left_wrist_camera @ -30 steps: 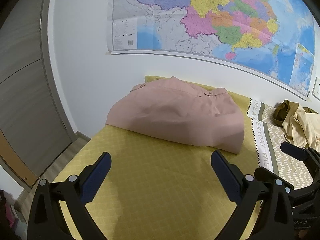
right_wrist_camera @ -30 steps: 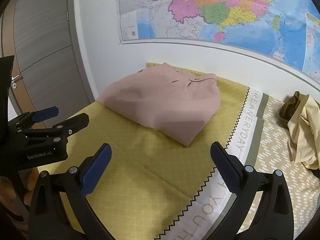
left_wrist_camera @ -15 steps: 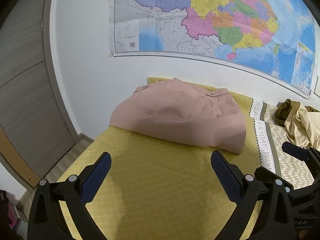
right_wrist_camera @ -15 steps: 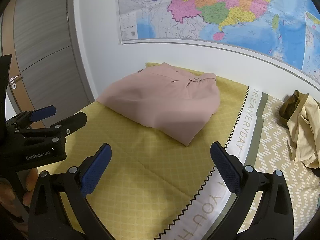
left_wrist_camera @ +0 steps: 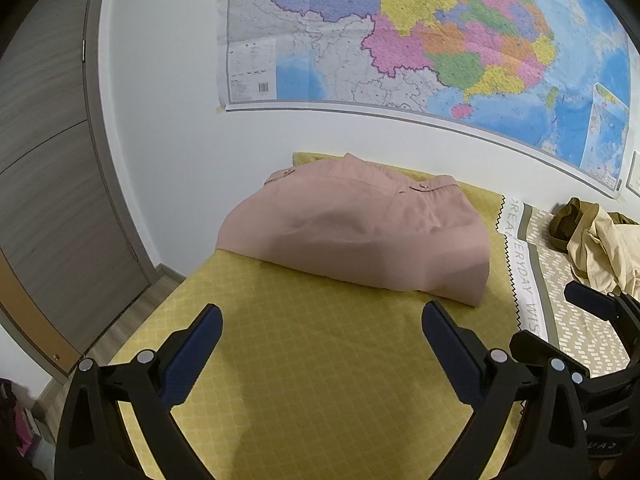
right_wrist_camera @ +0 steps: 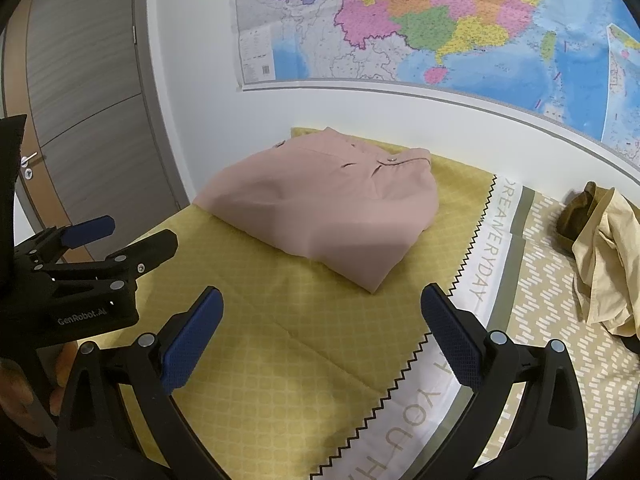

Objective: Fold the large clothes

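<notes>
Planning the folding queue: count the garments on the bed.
2 for certain: a folded pink garment near the wall on the yellow bedspread, and a crumpled beige garment at right, over an olive piece, possibly a third.

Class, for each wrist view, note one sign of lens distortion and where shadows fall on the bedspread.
Left wrist view: the map's lower edge bows into a curve, corners go black; soft shadow lies under the pink garment's near edge. Right wrist view: the door frame bends; the garment's shadow falls on the yellow bedspread.
</notes>
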A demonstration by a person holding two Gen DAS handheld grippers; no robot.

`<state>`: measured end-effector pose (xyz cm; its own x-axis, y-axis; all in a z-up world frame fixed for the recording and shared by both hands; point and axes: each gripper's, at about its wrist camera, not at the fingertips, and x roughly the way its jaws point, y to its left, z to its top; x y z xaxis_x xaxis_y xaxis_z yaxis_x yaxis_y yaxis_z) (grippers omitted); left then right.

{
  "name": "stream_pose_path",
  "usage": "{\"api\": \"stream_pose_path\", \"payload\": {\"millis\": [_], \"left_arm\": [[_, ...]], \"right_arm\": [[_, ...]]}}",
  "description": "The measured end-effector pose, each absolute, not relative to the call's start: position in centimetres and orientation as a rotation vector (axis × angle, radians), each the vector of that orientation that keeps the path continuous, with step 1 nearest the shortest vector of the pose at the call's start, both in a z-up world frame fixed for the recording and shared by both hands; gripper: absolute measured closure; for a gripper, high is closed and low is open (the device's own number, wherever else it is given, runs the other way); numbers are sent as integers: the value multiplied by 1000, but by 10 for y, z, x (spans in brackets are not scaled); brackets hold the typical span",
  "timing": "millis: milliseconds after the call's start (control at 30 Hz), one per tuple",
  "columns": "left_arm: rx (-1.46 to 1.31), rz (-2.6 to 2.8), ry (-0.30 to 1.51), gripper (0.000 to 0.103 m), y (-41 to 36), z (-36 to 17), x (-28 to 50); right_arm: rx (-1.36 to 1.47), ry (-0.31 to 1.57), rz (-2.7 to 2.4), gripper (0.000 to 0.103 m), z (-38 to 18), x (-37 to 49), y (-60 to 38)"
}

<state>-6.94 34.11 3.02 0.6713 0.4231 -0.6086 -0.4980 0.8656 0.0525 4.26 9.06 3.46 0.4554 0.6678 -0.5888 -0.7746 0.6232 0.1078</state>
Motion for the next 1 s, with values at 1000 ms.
{"api": "stream_pose_path", "payload": {"millis": [1000], "left_arm": [[-128, 512, 664, 7, 338, 26, -70]], "right_arm": [[-169, 648, 888, 5, 34, 38, 89]]}}
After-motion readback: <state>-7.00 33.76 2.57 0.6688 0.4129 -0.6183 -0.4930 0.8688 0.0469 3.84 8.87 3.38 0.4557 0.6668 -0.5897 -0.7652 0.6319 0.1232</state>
